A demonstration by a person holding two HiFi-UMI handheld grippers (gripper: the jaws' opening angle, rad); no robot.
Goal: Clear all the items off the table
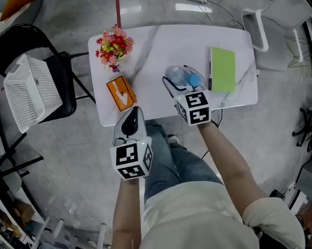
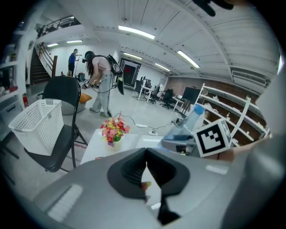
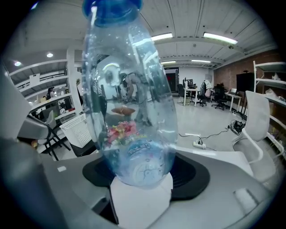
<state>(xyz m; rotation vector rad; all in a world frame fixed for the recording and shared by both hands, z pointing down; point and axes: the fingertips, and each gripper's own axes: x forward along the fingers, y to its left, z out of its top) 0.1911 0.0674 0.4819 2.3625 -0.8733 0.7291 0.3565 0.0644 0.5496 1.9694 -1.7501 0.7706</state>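
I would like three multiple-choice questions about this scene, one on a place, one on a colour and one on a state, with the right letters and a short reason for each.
1. Where does the white basket stand?
A. on the floor
B. on the black chair
C. on a shelf

2. What colour is the notebook on the table?
A. green
B. red
C. black

3. What is the right gripper doing?
A. it hangs open and empty
B. it grips the flowers
C. it holds the clear bottle

Answers:
1 B, the basket rests on the chair seat left of the table.
2 A, its cover is light green.
3 C, the bottle stands between its jaws.
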